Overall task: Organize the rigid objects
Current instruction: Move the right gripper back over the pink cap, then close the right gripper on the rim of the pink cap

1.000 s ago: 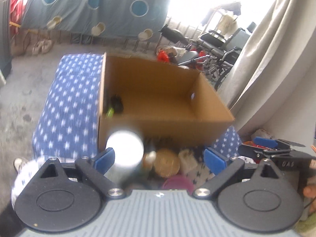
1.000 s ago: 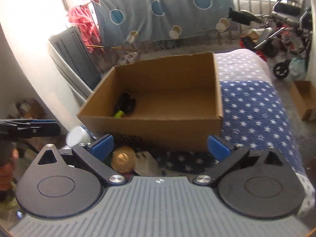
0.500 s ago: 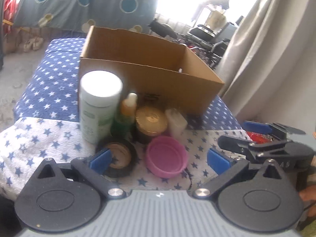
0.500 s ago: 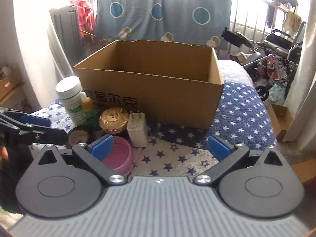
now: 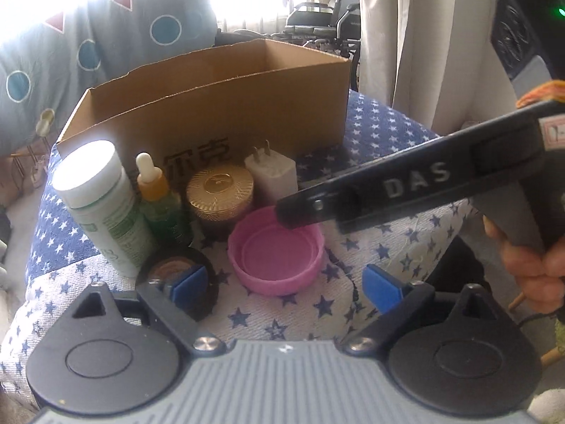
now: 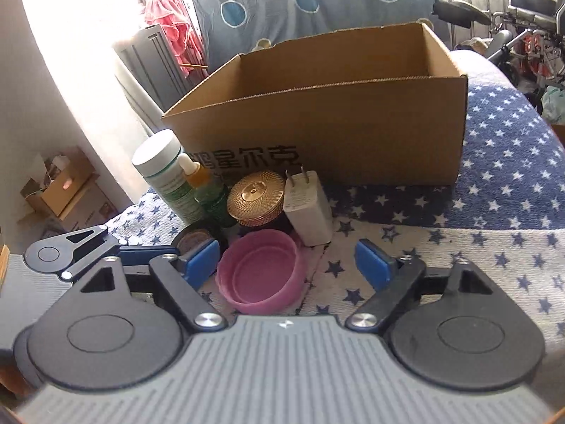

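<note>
Rigid objects awaiting sorting stand in a tight cluster directly in front of the cardboard box [image 5: 219, 113], on a star-patterned bed cover [image 5: 370, 130].

Left wrist view. Against the box's front wall, from left to right: a white-capped bottle [image 5: 102, 205], a dropper bottle [image 5: 159, 198], a gold-lidded jar [image 5: 219, 190] and a white plug adapter [image 5: 271, 176]. Nearer the camera than these, farther from the box, lie a pink lid [image 5: 276, 251], open side up, and a dark round tin [image 5: 176, 279]. The left gripper [image 5: 286, 282] is released: its jaws have just been closing slightly, with the pink lid lying just ahead of the gap and nothing pressed. One blue pad overlaps the tin in the picture; contact cannot be told. The right gripper's arm [image 5: 406, 190] crosses in from the box's right side, its tip over the pink lid's far rim. A second ago this camera looked down into the box from above; it now sits low before the cluster.

Right wrist view. The same cluster stands before the box [image 6: 339, 130]. The right gripper [image 6: 286, 265] is also released; its jaws have just been closing, the pink lid [image 6: 261, 272] between them but not yet touched. The left gripper [image 6: 134, 251] enters from the box's left side. This camera too has dropped from an overhead view.

Both grippers have come down onto the cluster, so a pick-up, probably of the pink lid, appears to be starting; nothing in the cluster has yet been lifted.
</note>
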A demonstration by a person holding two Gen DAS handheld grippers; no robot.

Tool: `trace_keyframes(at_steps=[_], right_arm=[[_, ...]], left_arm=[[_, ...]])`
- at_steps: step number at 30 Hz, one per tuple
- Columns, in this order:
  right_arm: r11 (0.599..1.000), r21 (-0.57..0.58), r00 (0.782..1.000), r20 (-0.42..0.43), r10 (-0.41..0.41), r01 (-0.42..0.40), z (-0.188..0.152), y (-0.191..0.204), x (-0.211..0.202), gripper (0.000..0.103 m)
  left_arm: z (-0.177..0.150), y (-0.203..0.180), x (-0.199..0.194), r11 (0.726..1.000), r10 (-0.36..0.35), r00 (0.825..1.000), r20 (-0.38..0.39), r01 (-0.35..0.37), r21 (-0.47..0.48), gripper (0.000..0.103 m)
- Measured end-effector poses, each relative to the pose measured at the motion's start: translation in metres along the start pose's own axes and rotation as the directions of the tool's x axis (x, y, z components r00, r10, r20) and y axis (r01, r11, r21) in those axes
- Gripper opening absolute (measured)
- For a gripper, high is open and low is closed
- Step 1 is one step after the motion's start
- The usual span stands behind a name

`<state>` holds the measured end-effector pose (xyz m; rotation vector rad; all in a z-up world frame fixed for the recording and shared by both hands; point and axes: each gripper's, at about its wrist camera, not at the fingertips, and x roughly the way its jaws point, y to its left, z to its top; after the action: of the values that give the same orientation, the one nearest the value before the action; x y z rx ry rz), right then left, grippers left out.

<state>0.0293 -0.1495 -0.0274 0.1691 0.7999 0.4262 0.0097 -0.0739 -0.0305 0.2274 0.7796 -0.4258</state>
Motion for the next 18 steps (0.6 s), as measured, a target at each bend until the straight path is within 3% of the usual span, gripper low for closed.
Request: trace_keyframes(at_steps=[4, 8, 9, 11, 18], right_arm=[[0.998, 0.054, 0.999, -0.041, 0.03, -0.028, -0.001, -0.005, 0.018, 0.061], [0.993, 0.117, 0.996, -0.082, 0.044, -0.034, -0.005, -0.014, 0.032, 0.04], [0.991, 0.131, 0.995, -0.091, 0.049, -0.037, -0.006, -0.017, 0.034, 0.032], [0.987, 0.154, 0.993, -0.102, 0.056, -0.04, -0.009, -0.02, 0.037, 0.025], [0.983, 0.186, 0.994, -0.102, 0.031, -0.011, -0.011, -0.03, 0.017, 0.022]], left_arm=[[0.002, 0.002, 0.011, 1.0, -0.003, 0.999, -0.048, 0.001, -0.03, 0.079], [0.003, 0.008, 0.021, 0.996, -0.043, 0.996, -0.081, 0.036, -0.084, 0.062], [0.003, 0.009, 0.022, 0.993, -0.06, 0.995, -0.084, 0.051, -0.104, 0.063], [0.002, 0.01, 0.019, 0.99, -0.08, 0.994, -0.08, 0.069, -0.126, 0.063], [-0.002, -0.002, 0.008, 0.979, -0.186, 0.98, -0.073, 0.179, -0.102, 0.063]])
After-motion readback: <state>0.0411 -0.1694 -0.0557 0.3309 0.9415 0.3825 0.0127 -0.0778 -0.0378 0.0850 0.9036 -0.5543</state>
